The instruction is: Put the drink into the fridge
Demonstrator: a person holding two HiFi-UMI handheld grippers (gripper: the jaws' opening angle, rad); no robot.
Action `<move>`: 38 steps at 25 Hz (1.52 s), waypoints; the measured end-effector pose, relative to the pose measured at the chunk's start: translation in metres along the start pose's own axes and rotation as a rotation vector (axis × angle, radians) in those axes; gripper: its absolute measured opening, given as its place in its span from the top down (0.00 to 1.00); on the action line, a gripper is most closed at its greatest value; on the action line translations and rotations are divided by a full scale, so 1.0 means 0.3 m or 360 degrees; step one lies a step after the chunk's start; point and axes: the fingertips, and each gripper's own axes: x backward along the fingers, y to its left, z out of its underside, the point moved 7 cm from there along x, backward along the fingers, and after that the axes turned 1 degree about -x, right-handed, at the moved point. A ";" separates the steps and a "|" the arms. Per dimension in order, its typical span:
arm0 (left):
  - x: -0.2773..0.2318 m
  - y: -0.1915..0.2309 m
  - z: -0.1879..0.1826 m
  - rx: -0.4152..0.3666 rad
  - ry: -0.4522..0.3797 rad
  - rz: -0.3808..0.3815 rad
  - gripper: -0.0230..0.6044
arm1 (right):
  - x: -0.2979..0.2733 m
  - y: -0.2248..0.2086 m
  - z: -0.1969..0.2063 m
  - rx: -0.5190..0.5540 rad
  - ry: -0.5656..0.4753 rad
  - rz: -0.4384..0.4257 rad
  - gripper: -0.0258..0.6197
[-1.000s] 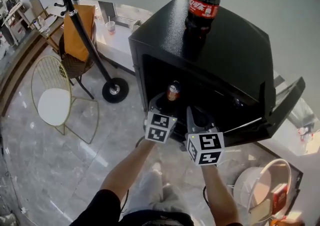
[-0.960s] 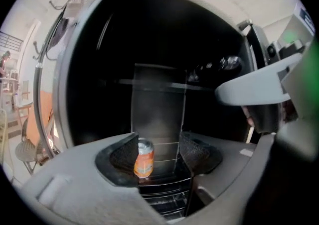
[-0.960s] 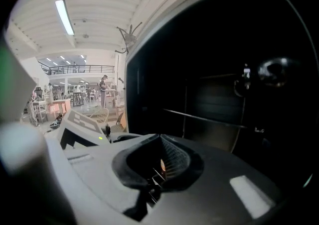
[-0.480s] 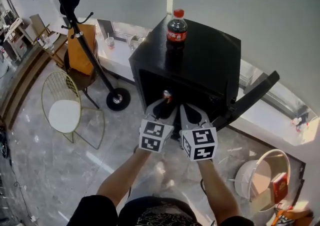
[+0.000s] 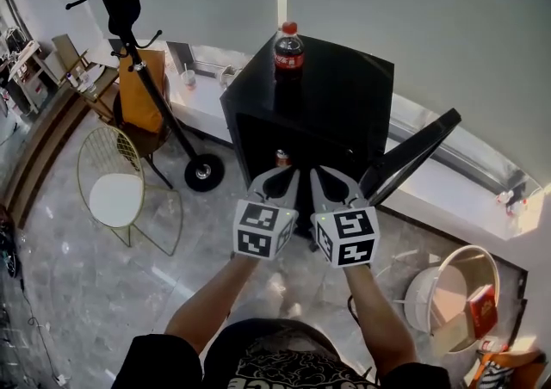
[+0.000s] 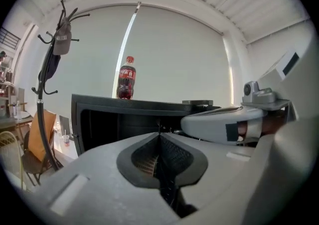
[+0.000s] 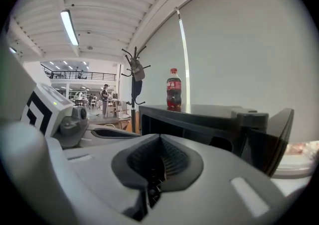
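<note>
A cola bottle (image 5: pixel 288 50) with a red cap stands upright on top of the black mini fridge (image 5: pixel 344 90), and both gripper views show the bottle (image 6: pixel 126 78) (image 7: pixel 173 88). The fridge door (image 5: pixel 413 153) hangs open to the right. A small can (image 5: pixel 281 157) stands inside the dark fridge. My left gripper (image 5: pixel 287 174) (image 6: pixel 159 133) has just been closing and is now shut with nothing between its jaws. Beside it, my right gripper (image 5: pixel 321 174) (image 7: pixel 159 138) is also shut and empty. Both are held in front of the fridge opening, apart from the can and the bottle.
A coat stand (image 5: pixel 142 60) with a cap rises left of the fridge, beside a chair with an orange cushion (image 5: pixel 139 95) and a wire chair (image 5: pixel 116 194). A cup (image 5: pixel 188 77) sits on the white ledge (image 5: pixel 469 168). A white bin (image 5: pixel 452 297) stands at lower right.
Both grippers have drawn back from the fridge opening and risen. The left jaws have closed. The can stays inside the fridge; the bottle has not moved.
</note>
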 end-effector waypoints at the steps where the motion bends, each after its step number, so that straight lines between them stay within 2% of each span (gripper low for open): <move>1: 0.006 -0.009 -0.009 -0.0005 -0.0005 0.0008 0.96 | 0.006 0.003 -0.005 0.0006 -0.0004 -0.0003 0.96; 7: 0.033 -0.022 -0.026 -0.0038 0.0020 0.0010 0.95 | 0.015 0.027 -0.027 0.0007 -0.0035 -0.0023 0.96; 11: 0.047 -0.005 -0.060 -0.0009 0.0005 -0.0011 0.95 | 0.019 0.029 -0.053 0.0005 -0.0054 -0.0028 0.96; 15: 0.043 0.033 -0.129 0.0024 -0.0052 -0.0021 0.95 | 0.015 0.016 -0.108 -0.0025 -0.0083 -0.0055 0.96; 21: 0.018 0.087 -0.235 0.0001 -0.0153 -0.0071 0.94 | -0.004 0.006 -0.197 0.0023 -0.0130 -0.0084 0.96; 30: -0.079 0.170 -0.346 0.0015 -0.0177 -0.0013 0.76 | -0.067 -0.025 -0.303 0.0051 -0.0211 -0.0099 0.96; 38: -0.201 0.268 -0.442 -0.0052 -0.0129 0.0041 0.64 | -0.151 -0.071 -0.363 0.0068 -0.0214 -0.0052 0.96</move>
